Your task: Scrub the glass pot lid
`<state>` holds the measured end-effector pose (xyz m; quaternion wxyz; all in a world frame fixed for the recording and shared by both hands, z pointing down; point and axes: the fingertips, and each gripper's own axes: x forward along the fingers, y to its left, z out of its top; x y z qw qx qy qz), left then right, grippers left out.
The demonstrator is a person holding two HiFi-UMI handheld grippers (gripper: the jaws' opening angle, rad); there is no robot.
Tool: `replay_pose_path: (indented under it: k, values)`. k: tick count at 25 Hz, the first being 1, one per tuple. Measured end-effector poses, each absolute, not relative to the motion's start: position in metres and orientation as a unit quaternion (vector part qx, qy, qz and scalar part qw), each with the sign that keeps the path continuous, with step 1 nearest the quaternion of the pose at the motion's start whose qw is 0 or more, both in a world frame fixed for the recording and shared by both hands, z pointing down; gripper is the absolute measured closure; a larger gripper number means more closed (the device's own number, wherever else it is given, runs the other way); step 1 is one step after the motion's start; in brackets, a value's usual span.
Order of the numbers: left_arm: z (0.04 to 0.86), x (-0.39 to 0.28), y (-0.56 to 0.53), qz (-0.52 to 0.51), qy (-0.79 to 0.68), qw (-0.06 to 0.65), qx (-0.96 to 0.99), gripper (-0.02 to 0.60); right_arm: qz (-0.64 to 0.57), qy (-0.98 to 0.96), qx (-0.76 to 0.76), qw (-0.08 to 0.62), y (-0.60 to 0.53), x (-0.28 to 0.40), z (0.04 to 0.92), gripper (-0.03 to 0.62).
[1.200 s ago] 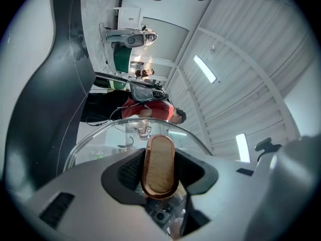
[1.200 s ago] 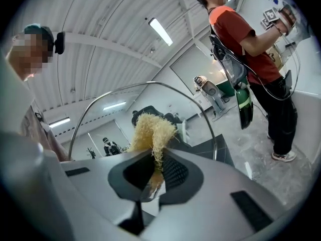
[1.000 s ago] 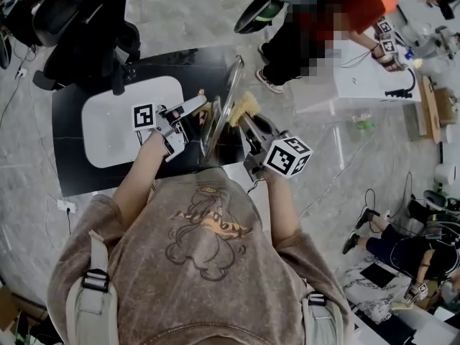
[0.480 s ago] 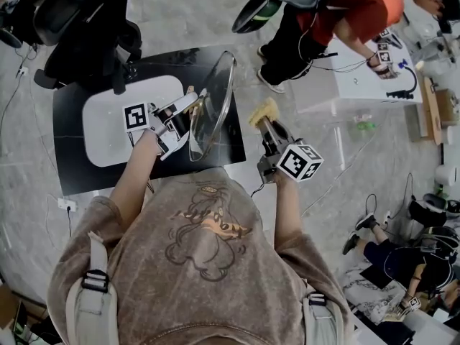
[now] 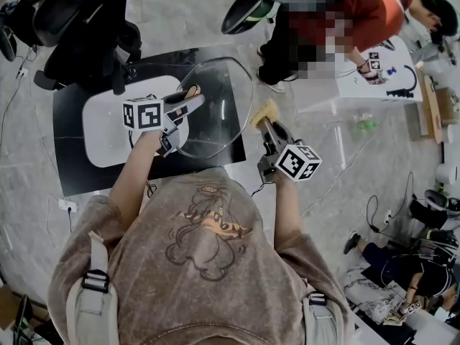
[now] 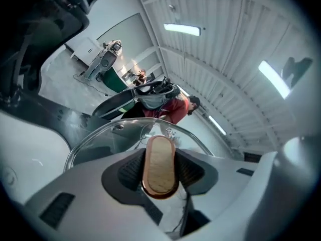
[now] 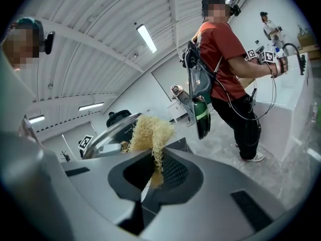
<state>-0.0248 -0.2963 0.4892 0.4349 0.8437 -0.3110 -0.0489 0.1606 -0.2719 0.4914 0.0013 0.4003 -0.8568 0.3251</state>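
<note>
While the left gripper [image 5: 185, 99], clamping the knob [image 5: 192, 90], is rolling the glass lid [image 5: 223, 117] flatter, the right gripper [image 5: 267, 119] is withdrawing its pinched scrubber [image 5: 263, 111] toward three o'clock; scrubbing is pausing.

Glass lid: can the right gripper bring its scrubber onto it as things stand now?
Probably yes. The scrubber in the right gripper sits just beside the rim of the lid, with nothing between them. The left gripper holds the lid by its knob, on the far side.

Head view: overhead, steeply downward, mid-distance, onto black table [image 5: 72, 165]. Left and right gripper views: close, roughly level, along own jaws. Shared by all three: glass lid [image 5: 219, 103].
</note>
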Motion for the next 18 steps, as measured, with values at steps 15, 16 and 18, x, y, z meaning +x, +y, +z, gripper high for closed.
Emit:
replay_pose_path:
  k: [15,16,18]
  values:
    - [0.53,-0.017,-0.297,0.235,-0.363,0.267,0.861,0.4,0.327,-0.853,0.406,0.023,-0.266,0.158,0.507,0.557]
    - [0.531,-0.016,-0.297,0.237,-0.362,0.266,0.862,0.4,0.327,-0.853,0.406,0.024,-0.266,0.157,0.507,0.557]
    - [0.534,-0.014,-0.297,0.244,-0.358,0.264,0.862,0.4,0.327,-0.853,0.405,0.025,-0.267,0.155,0.508,0.557]
